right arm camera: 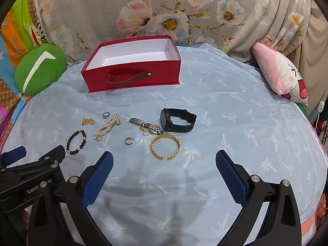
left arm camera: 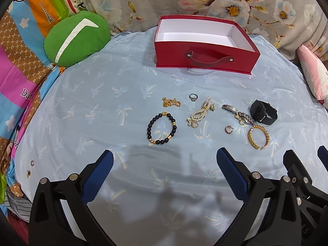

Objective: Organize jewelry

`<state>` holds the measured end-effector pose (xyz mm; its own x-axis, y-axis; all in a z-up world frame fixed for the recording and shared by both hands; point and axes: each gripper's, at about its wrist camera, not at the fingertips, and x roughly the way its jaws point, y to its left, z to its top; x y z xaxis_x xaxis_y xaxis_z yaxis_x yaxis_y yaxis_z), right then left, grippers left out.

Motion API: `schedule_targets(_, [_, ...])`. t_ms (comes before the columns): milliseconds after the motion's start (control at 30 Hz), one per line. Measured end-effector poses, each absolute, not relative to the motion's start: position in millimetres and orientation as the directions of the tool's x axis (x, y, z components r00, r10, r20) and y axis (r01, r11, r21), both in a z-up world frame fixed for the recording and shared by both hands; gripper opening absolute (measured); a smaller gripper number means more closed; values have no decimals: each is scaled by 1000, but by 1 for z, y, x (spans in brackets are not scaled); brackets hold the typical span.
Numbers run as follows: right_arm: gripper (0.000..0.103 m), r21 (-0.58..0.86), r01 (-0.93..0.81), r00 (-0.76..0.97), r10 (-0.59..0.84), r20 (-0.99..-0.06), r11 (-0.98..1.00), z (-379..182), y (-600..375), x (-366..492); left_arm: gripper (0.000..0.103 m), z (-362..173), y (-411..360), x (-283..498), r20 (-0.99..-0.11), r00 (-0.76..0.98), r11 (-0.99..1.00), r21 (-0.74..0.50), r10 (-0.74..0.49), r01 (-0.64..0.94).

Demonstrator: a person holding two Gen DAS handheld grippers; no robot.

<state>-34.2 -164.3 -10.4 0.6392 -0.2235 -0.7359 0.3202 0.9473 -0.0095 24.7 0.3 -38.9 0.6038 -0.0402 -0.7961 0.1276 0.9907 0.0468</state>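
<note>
I can't resolve two tiny items at far-left sheet edge — right gripper cut off by frame.

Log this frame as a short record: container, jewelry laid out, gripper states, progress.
container: red box, open top, nothing visible inside
surface: blue palm-print sheet
jewelry: black bead bracelet, gold chain, ring, pearl strand, silver watch, black watch, gold cuff, small hoop
left gripper: open, holding nothing
right gripper: open, holding nothing
progress: all pieces outside the box
</note>
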Motion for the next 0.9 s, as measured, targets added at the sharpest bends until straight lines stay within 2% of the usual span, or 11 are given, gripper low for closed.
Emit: schedule_targets(900, [98, 1, 308, 630, -204, -749, 951, -16, -163, -31, 98, -31, -1, 34, -803, 594, 991, 42, -41, 125])
